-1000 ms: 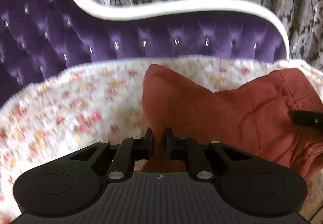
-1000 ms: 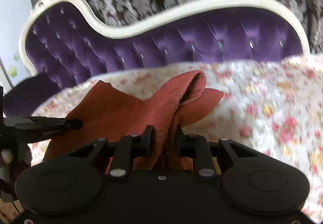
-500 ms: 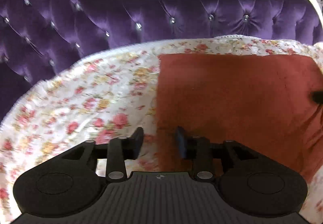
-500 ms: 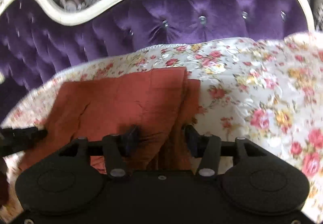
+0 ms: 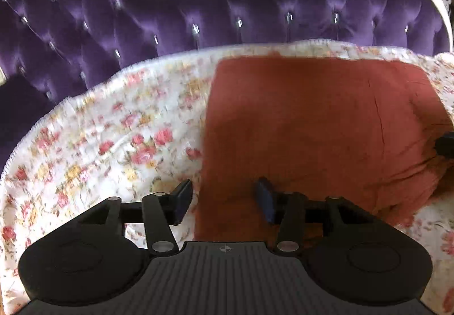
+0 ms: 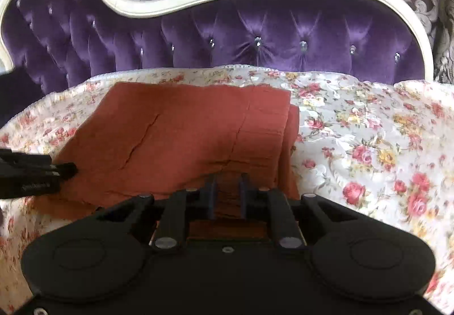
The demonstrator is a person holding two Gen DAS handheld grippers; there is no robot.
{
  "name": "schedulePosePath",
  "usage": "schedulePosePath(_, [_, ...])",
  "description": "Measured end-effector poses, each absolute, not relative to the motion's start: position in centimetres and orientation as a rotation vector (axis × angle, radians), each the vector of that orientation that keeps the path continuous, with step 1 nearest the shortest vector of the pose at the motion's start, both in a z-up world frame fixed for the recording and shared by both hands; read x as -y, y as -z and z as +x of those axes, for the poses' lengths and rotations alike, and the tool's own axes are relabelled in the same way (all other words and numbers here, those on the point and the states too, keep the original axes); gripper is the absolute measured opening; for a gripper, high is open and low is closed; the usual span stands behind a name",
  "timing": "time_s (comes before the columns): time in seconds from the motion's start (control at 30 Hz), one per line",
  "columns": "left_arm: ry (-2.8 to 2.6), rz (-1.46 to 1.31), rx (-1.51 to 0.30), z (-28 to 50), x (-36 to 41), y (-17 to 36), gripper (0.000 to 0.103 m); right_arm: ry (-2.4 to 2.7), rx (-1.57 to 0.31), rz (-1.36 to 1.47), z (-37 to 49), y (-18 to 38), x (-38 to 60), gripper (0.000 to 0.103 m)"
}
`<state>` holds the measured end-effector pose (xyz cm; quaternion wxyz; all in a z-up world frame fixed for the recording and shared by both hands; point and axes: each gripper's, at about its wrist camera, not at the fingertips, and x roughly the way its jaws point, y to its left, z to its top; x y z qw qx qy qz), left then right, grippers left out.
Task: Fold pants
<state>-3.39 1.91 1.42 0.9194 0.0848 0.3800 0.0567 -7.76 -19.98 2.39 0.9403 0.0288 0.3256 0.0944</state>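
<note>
So the rust-red pants are lying pretty flat on the floral quilt that covers the purple tufted sofa, folded into a rough rectangle with an extra layer peeking out along the right edge. Looks to me like at least one fold is already in.

The left gripper is at the near left corner. Its jaws are opening, with the cloth edge lying loose between them and nothing pinched. The right gripper has its jaws closing over the near hem, and fabric sits between them, though I can't say the pads are biting yet.

My guess is there's still another fold left, plus some smoothing of that crease in the middle.
</note>
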Motion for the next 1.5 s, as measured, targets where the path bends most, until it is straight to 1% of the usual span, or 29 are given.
schedulePosePath(0.1, [-0.132, 0.209, -0.804, -2.8, -1.3, -1.6, 0.053, -0.187, -0.680, 0.077, -7.5, -2.6, 20.3, 0.020])
schedulePosePath(0.13, [-0.137, 0.205, -0.816, -2.4, -1.3, -1.8, 0.054, -0.183, -0.689, 0.086, -7.1, -2.7, 20.3, 0.019])
schedulePosePath(0.17, [-0.149, 0.202, -0.824, -2.1, -1.3, -1.9, 0.059, -0.179, -0.697, 0.096, -6.9, -2.7, 20.4, 0.018])
schedulePosePath(0.23, [-0.179, 0.197, -0.833, -1.9, -1.5, -1.9, 0.064, -0.174, -0.707, 0.106, -6.8, -3.0, 20.4, 0.018])
schedulePosePath(0.27, [-0.186, 0.191, -0.832, -2.1, -1.6, -1.8, 0.066, -0.171, -0.709, 0.106, -6.7, -2.9, 20.3, 0.018])
schedulePosePath(0.47, [-0.211, 0.180, -0.823, -2.5, -1.5, -1.6, 0.069, -0.161, -0.722, 0.094, -6.5, -3.0, 19.9, 0.020])
schedulePosePath(0.57, [-0.218, 0.183, -0.827, -2.3, -1.3, -1.7, 0.070, -0.159, -0.743, 0.086, -6.2, -3.2, 19.8, 0.023])
schedulePosePath(0.63, [-0.214, 0.180, -0.825, -2.3, -1.3, -1.7, 0.070, -0.166, -0.758, 0.090, -6.0, -3.4, 19.7, 0.031])
schedulePosePath(0.67, [-0.211, 0.177, -0.825, -2.3, -1.4, -1.7, 0.070, -0.183, -0.766, 0.094, -5.9, -3.5, 19.6, 0.043])
schedulePosePath(0.7, [-0.209, 0.171, -0.826, -2.2, -1.5, -1.7, 0.070, -0.200, -0.770, 0.094, -5.9, -3.5, 19.5, 0.053])
schedulePosePath(0.9, [-0.185, 0.139, -0.858, -1.8, -2.1, -2.0, 0.070, -0.207, -0.779, 0.036, -5.9, -3.4, 17.4, 0.073])
schedulePosePath(1.03, [-0.182, 0.133, -0.856, -1.8, -2.1, -1.9, 0.072, -0.195, -0.790, 0.046, -5.6, -3.4, 17.1, 0.079])
schedulePosePath(1.1, [-0.187, 0.137, -0.849, -1.9, -2.0, -1.8, 0.074, -0.197, -0.802, 0.049, -5.5, -3.5, 16.9, 0.085])
schedulePosePath(1.17, [-0.194, 0.141, -0.844, -2.0, -2.0, -1.8, 0.076, -0.200, -0.815, 0.046, -5.3, -3.5, 16.7, 0.089])
schedulePosePath(1.5, [-0.181, 0.124, -0.847, -1.8, -2.2, -1.9, 0.077, -0.179, -0.844, 0.035, -4.7, -3.3, 16.1, 0.100])
